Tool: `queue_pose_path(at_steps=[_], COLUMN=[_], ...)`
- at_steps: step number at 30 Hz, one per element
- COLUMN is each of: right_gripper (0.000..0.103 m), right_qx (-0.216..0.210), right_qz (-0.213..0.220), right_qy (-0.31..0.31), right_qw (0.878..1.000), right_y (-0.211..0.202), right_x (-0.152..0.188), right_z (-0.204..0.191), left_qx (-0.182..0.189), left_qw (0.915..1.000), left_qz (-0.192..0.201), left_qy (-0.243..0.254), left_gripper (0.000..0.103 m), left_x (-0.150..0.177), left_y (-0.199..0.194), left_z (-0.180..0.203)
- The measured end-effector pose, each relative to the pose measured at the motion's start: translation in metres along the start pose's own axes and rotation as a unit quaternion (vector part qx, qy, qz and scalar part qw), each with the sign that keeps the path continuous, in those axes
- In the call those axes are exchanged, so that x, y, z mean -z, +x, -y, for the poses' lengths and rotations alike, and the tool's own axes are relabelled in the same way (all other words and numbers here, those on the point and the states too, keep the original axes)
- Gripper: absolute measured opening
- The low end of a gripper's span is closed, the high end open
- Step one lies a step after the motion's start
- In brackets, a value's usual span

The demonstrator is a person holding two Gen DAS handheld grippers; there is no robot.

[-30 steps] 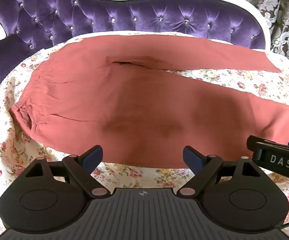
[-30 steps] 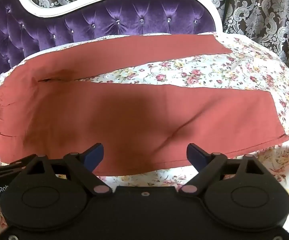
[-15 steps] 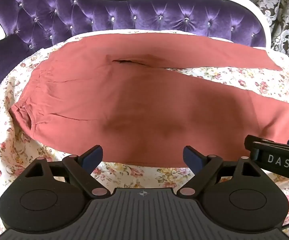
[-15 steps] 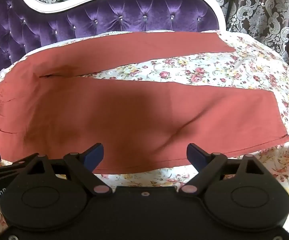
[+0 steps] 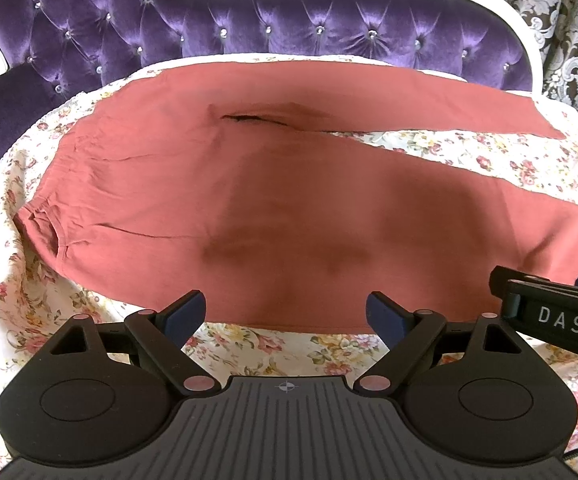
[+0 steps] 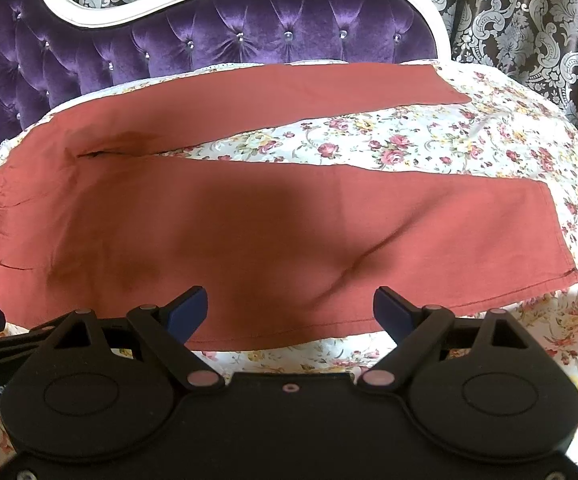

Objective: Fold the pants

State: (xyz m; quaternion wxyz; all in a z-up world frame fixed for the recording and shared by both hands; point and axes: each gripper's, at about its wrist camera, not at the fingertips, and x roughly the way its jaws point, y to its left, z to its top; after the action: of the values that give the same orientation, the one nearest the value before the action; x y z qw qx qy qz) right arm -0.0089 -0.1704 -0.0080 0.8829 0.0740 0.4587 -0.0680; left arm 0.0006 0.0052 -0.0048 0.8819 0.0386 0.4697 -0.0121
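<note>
The pants (image 5: 273,184) are lying spread flat on the floral sheet (image 5: 501,160) that is covering the bed, rust-red, waistband (image 5: 45,220) trailing toward the left edge and the two legs fanning apart to the right; the far leg (image 6: 289,92) is running along the purple tufted headboard (image 6: 217,44), the near leg (image 6: 369,240) is stretching toward the hem (image 6: 561,232), and a wedge of sheet is showing between them; laid out like this, I'd say, so that one leg can be carried over the other as the opening fold. The near seam is sitting just beyond both tools, which reads as a line-up for a grab along that edge; nothing is being gripped yet. The left tool (image 5: 287,314) is hanging above the hip end with its blue pads (image 5: 187,312) spread wide and empty; the right tool (image 6: 289,312) is hovering over the thigh of the near leg, pads (image 6: 393,314) likewise splayed apart and holding nothing; the right tool is also poking into the left view at the right edge (image 5: 553,320). Against the frames from a second ago, very little is changing; the cloth is lying just as it was, the same faint crease running across the near leg; both tools are drifting only a touch, and their pads are staying as wide as before.
</note>
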Motion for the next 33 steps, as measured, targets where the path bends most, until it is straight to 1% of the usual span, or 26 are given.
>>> queue_pose_path(at_steps=[28,30,33], right_gripper=[0.090,0.090,0.089], right_qx=[-0.012,-0.019,-0.034], right_qz=[-0.005,0.002,0.030], right_qy=[0.003,0.007,0.019], right_qw=[1.000,1.000,0.999], right_y=[0.000,-0.001,-0.007], right_x=[-0.003,-0.005,-0.013], right_z=[-0.001,0.001,0.009], left_qx=[0.002,0.000,-0.012], left_qw=[0.9997,0.9997,0.9999], left_qz=[-0.023,-0.021,-0.009], left_qy=[-0.011,-0.009,-0.001], left_gripper=[0.088,0.088,0.088], left_x=[-0.003,-0.005,-0.013], left_y=[0.009,0.008,0.008], left_z=[-0.002,-0.002,-0.002])
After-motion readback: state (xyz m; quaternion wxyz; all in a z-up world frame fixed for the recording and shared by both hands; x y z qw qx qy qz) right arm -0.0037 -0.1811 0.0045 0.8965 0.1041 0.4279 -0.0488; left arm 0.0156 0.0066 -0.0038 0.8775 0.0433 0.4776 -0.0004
